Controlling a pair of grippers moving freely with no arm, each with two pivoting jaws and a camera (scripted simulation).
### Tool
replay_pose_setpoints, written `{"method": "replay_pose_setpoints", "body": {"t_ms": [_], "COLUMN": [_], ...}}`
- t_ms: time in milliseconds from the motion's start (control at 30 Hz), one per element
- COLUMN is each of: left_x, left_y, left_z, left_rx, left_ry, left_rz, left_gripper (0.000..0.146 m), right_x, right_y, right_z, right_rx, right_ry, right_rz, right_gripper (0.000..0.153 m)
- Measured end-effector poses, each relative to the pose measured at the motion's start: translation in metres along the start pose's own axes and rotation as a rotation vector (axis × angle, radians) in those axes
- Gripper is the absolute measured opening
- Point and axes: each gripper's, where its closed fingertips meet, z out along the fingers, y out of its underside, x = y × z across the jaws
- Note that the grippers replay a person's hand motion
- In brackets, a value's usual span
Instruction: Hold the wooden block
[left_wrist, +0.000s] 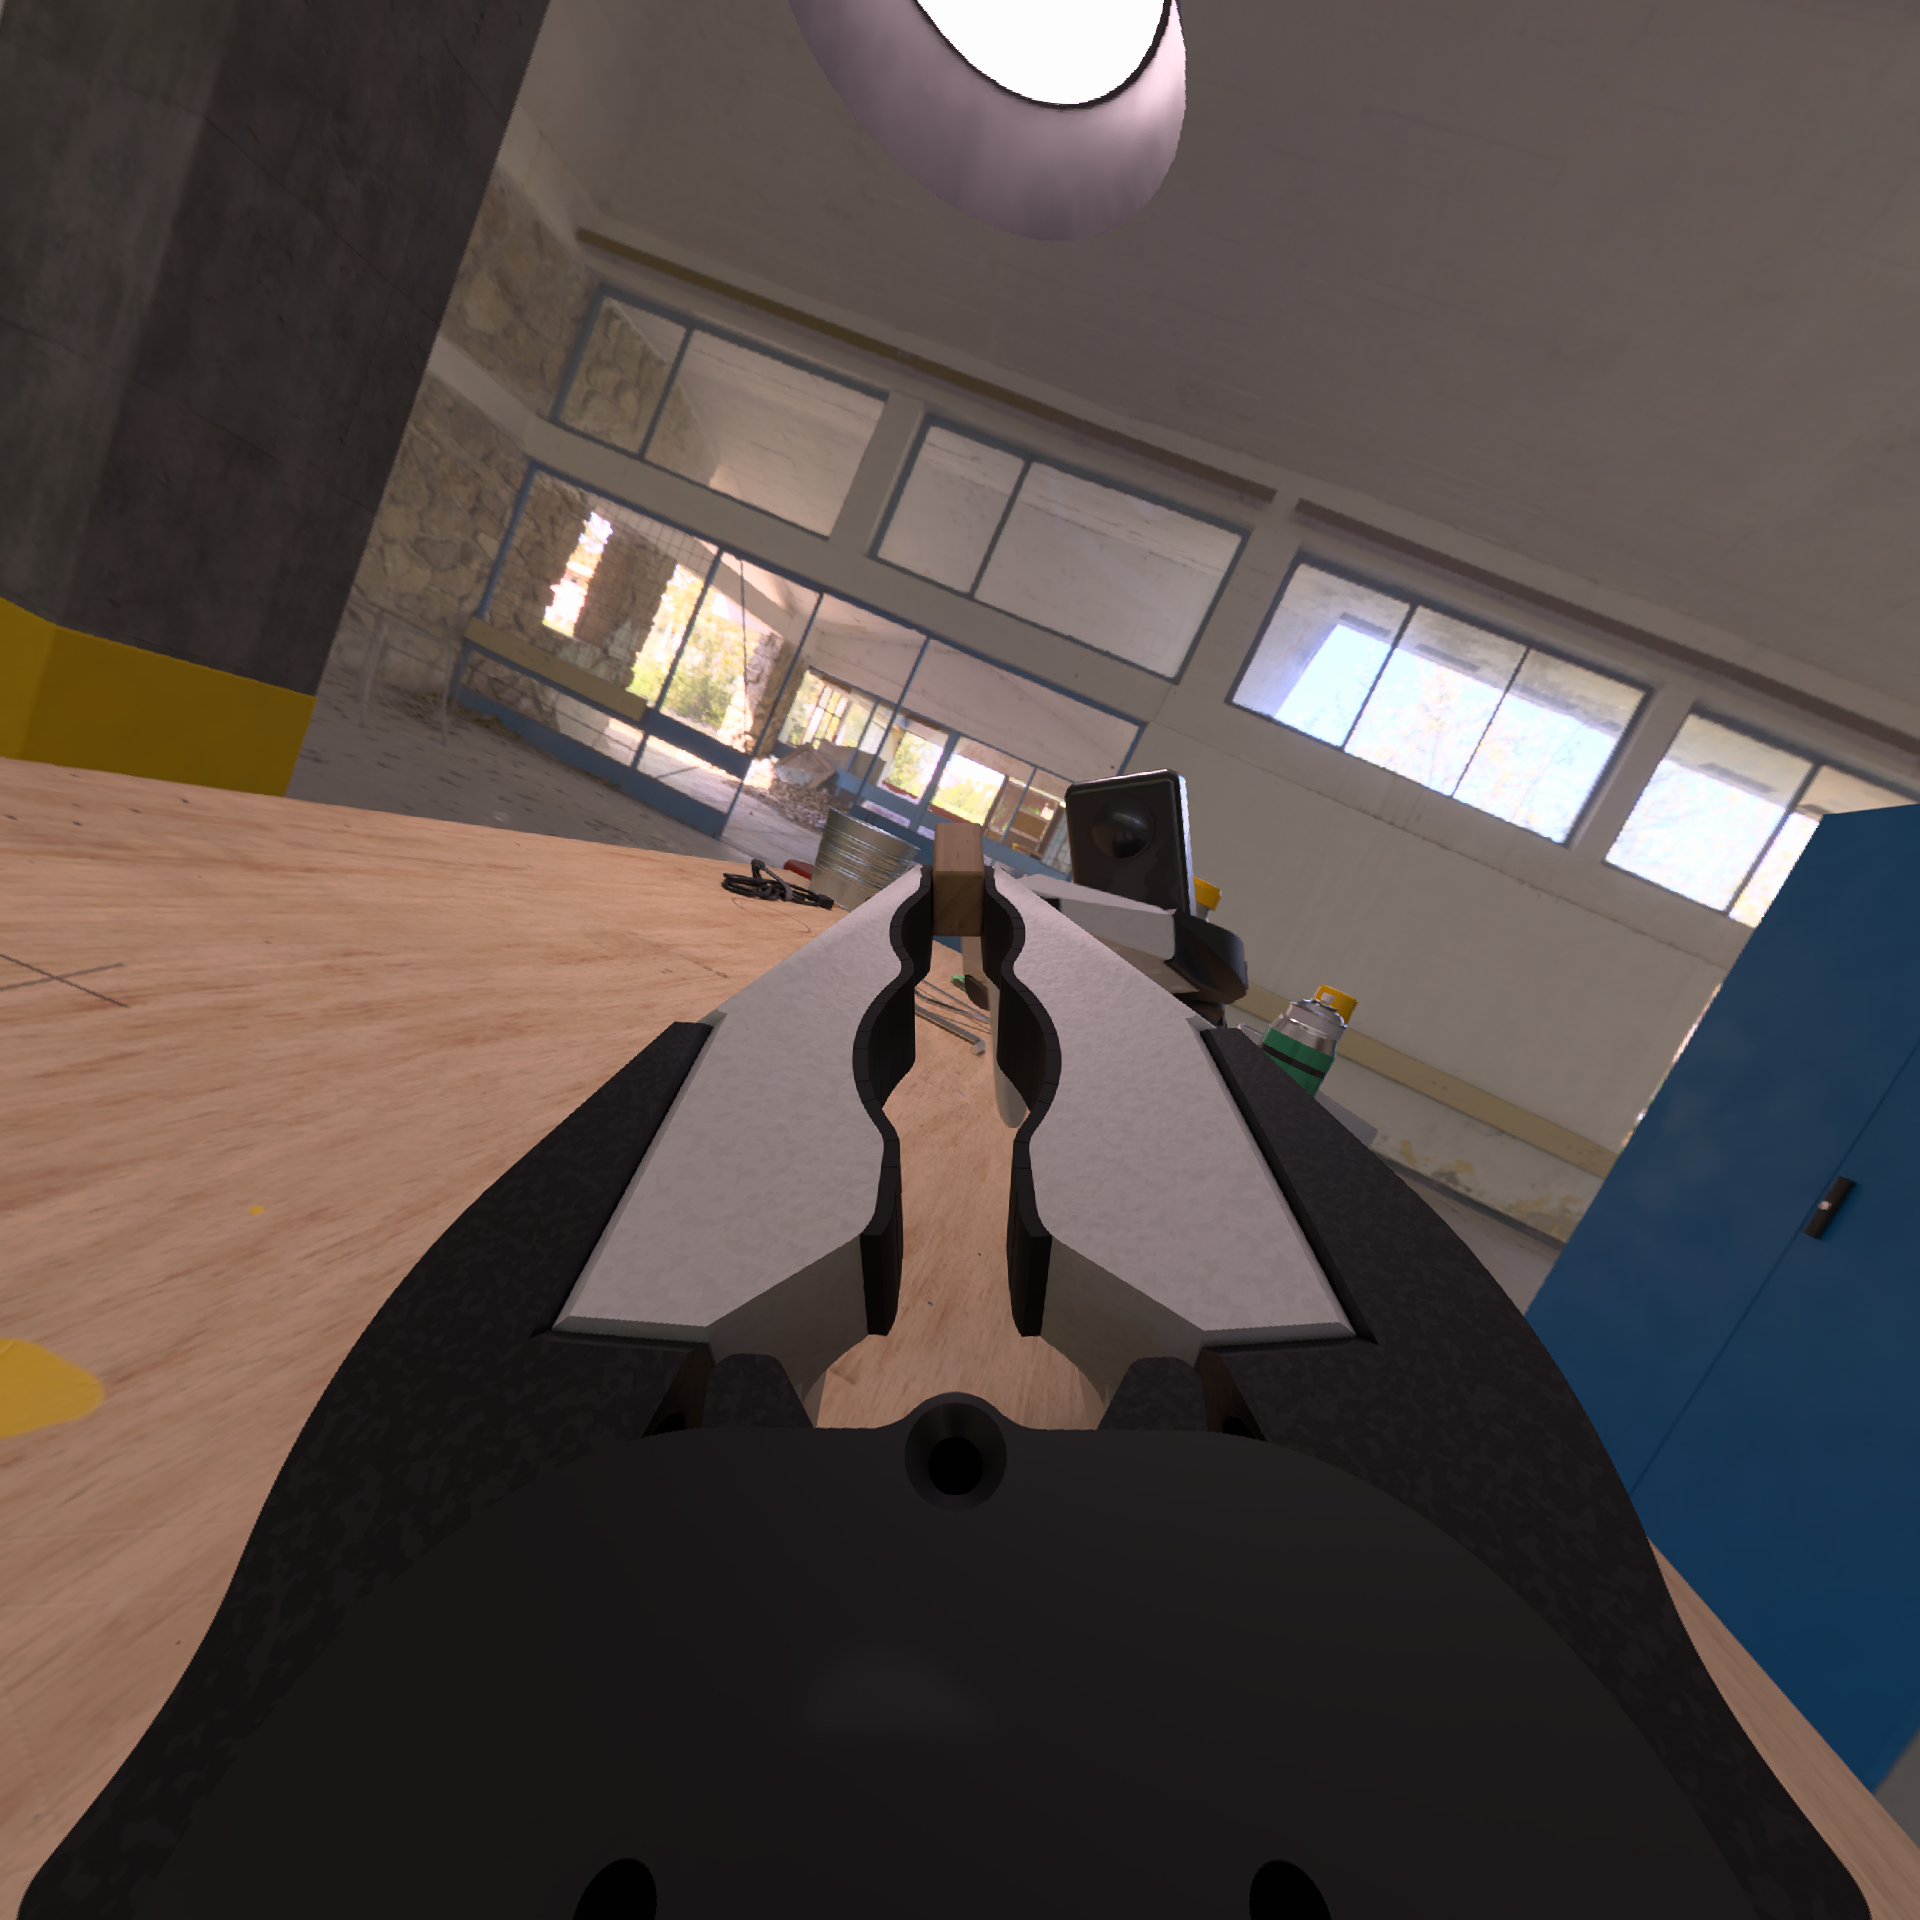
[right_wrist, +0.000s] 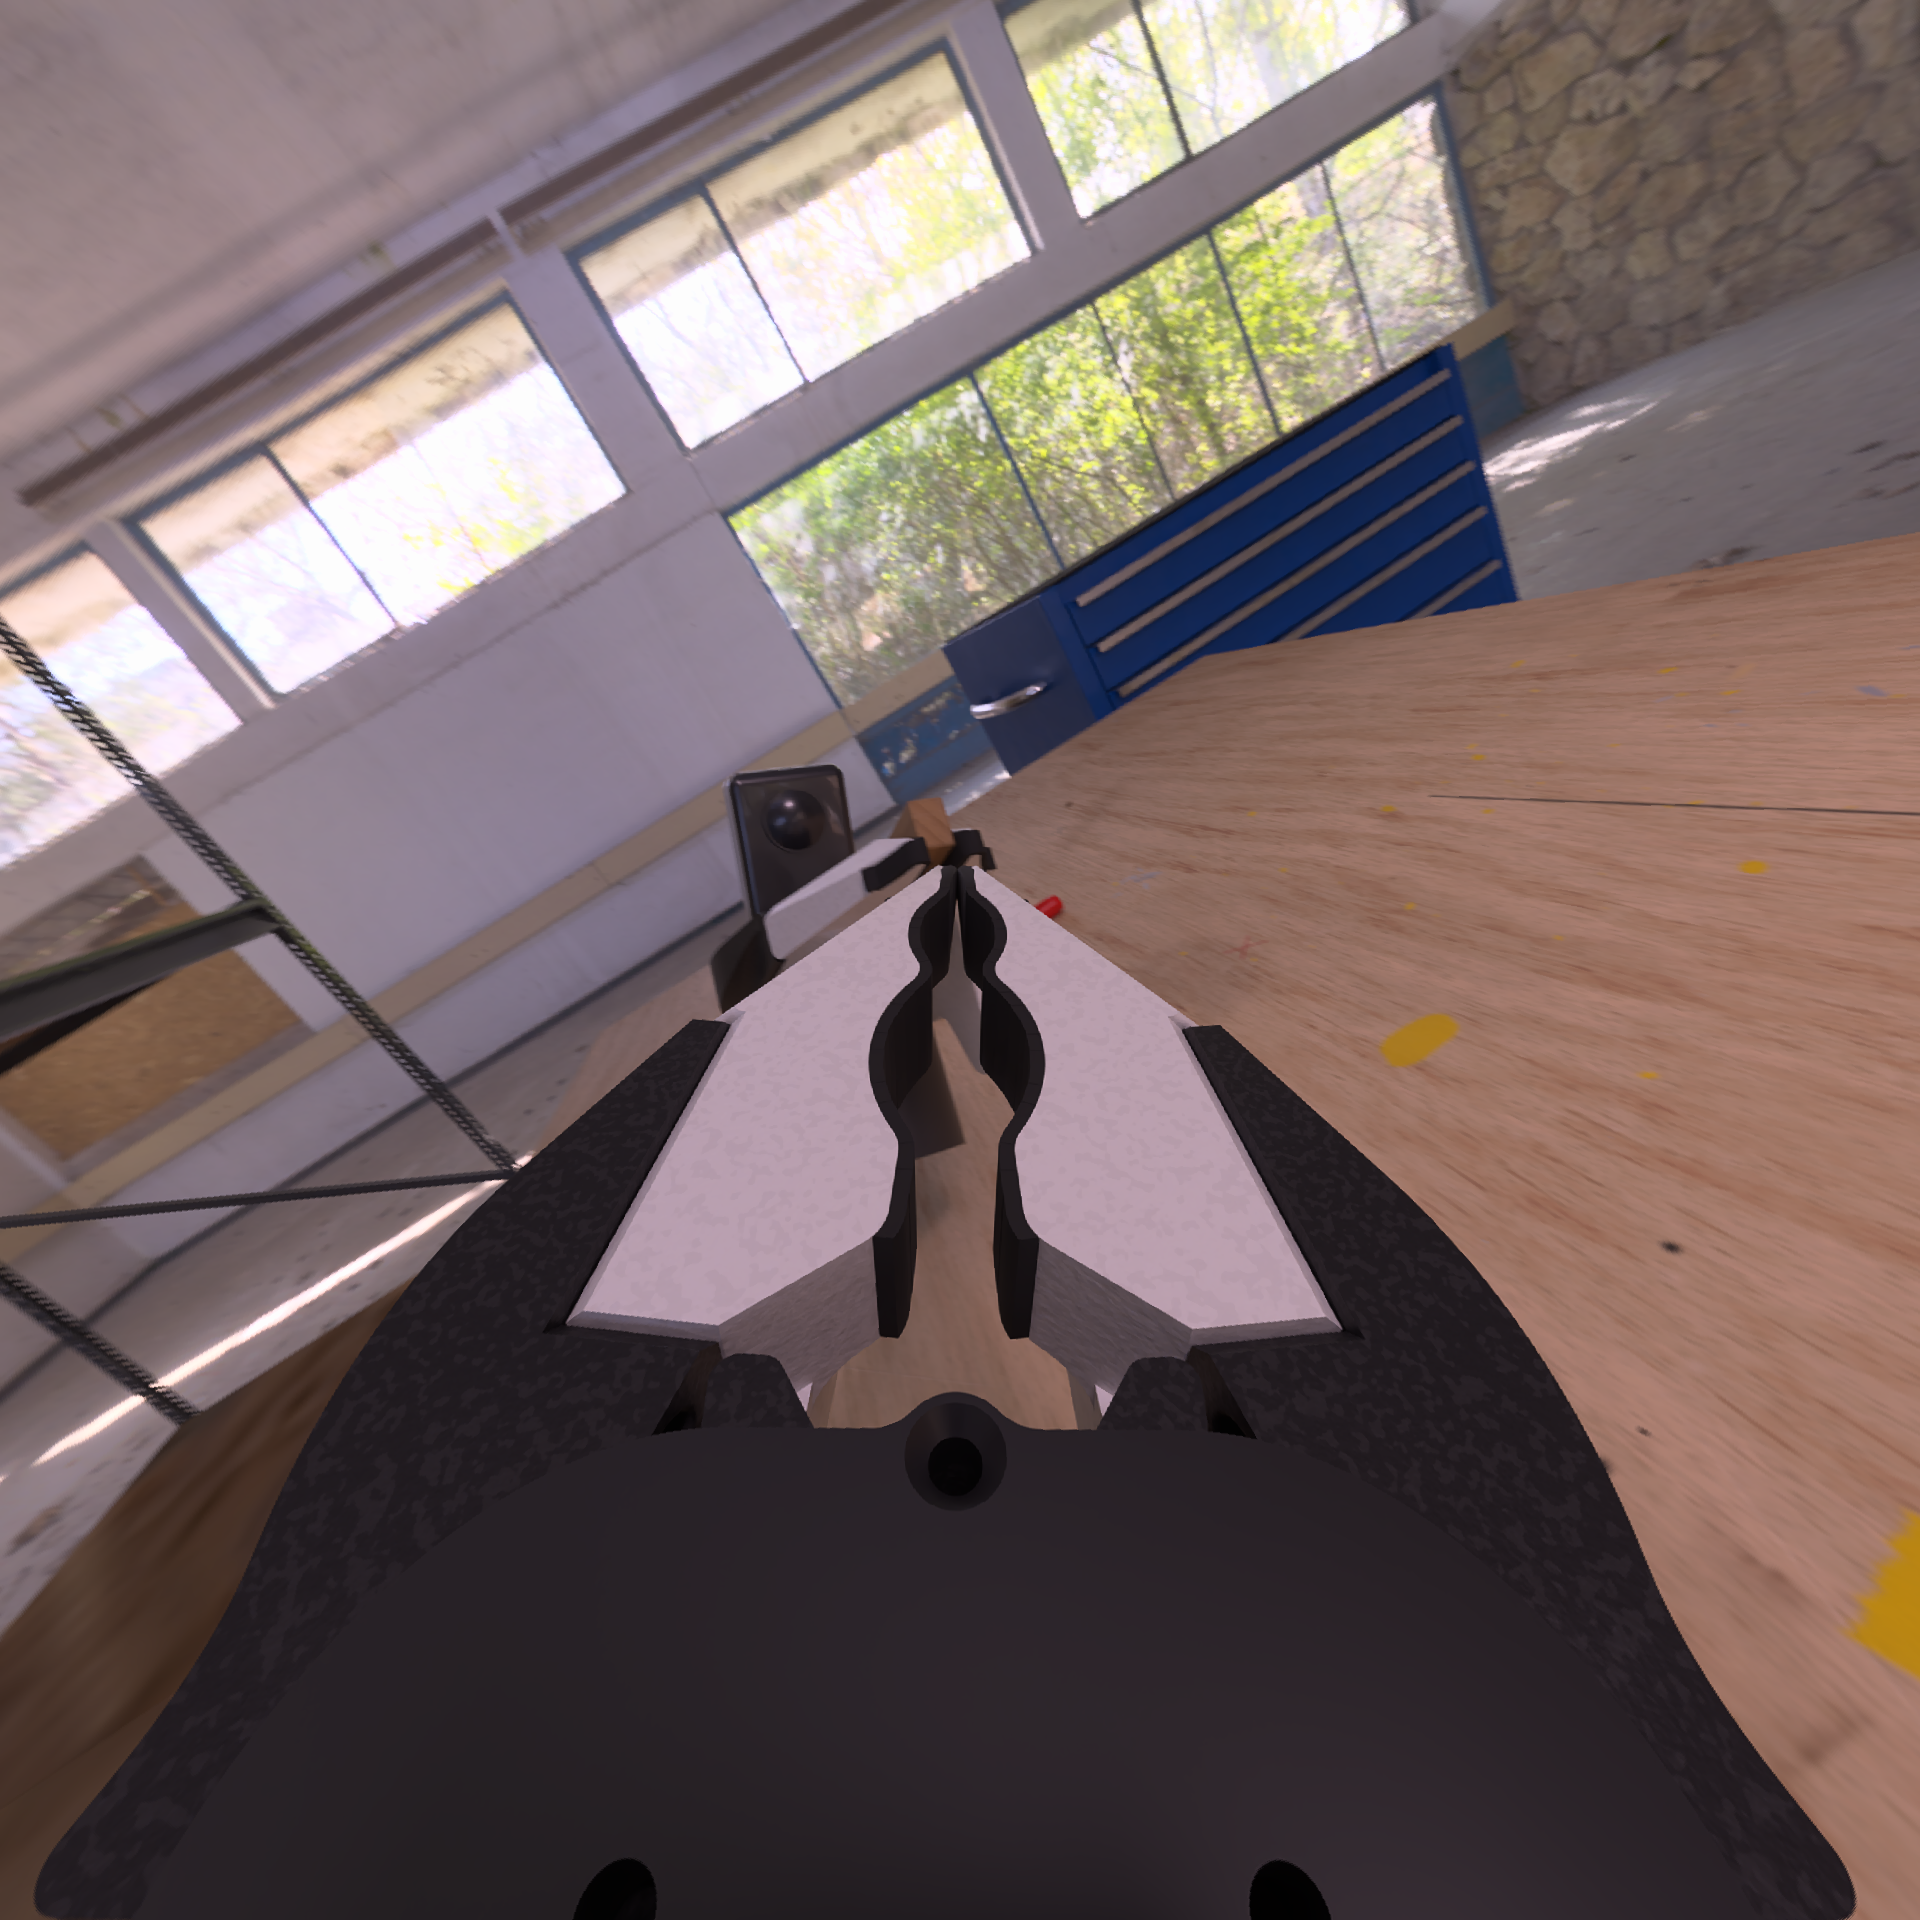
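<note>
**Block pinched at the left fingertips, right gripper closed beside it**

The wooden block (left_wrist: 958, 879) is seen clamped between the tips of the left gripper (left_wrist: 956, 902), standing upright, its long axis running up out of the jaws, raised above the plywood table (left_wrist: 312, 1039) toward its far edge. In the right wrist view the block (right_wrist: 928, 826) lies just beyond the right gripper (right_wrist: 956, 883), whose fingers are drawn together on nothing. The left gripper is judged the holder; whether the right tips touch the block cannot be told.
</note>
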Motion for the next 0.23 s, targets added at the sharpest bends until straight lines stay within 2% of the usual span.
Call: {"method": "replay_pose_setpoints", "body": {"t_ms": [133, 233], "left_x": [0.0014, 0.0045], "left_y": [0.0009, -0.0013], "left_z": [0.0025, 0.0036], "left_rx": [-0.022, -0.026], "left_ry": [0.036, 0.077], "left_rz": [-0.018, -0.044], "left_gripper": [0.007, 0.008], "right_x": [0.0122, 0.0070], "right_y": [0.0034, 0.0067], "right_z": [-0.0029, -0.0004], "right_rx": [-0.065, -0.123], "right_ry": [0.070, -0.013], "right_rz": [-0.121, -0.092], "right_gripper": [0.004, 0.006]}}
